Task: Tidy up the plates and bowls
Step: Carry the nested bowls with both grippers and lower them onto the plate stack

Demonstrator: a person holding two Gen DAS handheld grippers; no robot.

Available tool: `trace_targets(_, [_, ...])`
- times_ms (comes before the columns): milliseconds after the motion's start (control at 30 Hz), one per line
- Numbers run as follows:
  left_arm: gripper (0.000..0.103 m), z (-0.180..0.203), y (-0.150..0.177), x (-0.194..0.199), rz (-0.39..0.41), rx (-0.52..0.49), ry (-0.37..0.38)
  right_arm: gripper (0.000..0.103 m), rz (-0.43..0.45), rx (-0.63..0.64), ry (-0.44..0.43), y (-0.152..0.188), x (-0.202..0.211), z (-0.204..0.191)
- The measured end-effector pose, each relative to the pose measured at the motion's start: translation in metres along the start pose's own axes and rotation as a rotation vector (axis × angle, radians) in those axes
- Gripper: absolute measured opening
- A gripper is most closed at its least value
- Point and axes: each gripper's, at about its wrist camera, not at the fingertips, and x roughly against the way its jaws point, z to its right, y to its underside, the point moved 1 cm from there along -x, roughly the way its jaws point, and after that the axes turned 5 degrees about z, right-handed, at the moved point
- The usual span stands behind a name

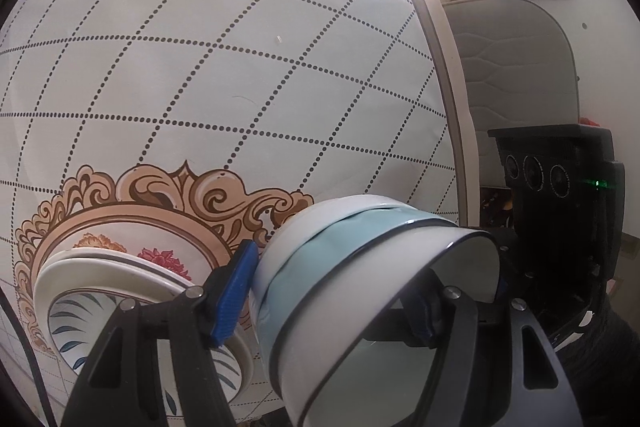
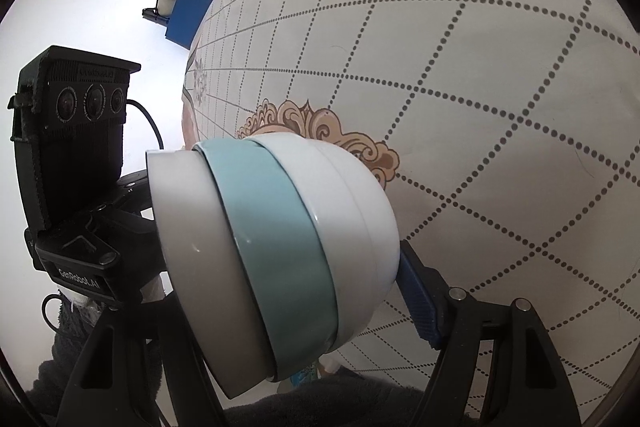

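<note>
Nested bowl stack [image 1: 360,291], white w/ a pale-blue one between, hangs tipped above tablecloth [image 1: 224,67]. Left gripper [image 1: 332,303] fingers clamp its wall, one inside, one out. Right gripper [image 2: 296,291] grips the same stack. Leaf-pattern plates [image 1: 120,291] lie just beside, lower left. Table edge, grey chair [image 1: 516,67] right; cloth ahead open.

Left claw [image 1: 332,295] clamped, right claw [image 2: 288,291] clamped

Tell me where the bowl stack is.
Both grippers hold the bowl stack tipped sideways above the tablecloth, right of the plates in the left wrist view.
</note>
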Motion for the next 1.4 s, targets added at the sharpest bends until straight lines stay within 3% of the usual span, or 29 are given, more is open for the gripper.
trace_targets(333, [0.065,-0.031,0.024,0.049,0.069,0.048,-0.013,0.076,-0.03,0.092,0.002,-0.001,-0.016,-0.056])
trace_targets(667, [0.065,-0.079,0.065,0.078,0.117,0.114,-0.034,0.076,-0.09,0.149,-0.01,0.017,-0.067,-0.103])
trace_targets(1000, [0.065,-0.126,0.093,0.081,0.12,0.17,-0.024,0.076,-0.144,0.169,0.011,0.031,-0.12,-0.12])
trace_targets(1400, [0.065,-0.158,0.1,0.077,0.108,0.195,-0.006,0.076,-0.164,0.161,0.036,0.03,-0.156,-0.124])
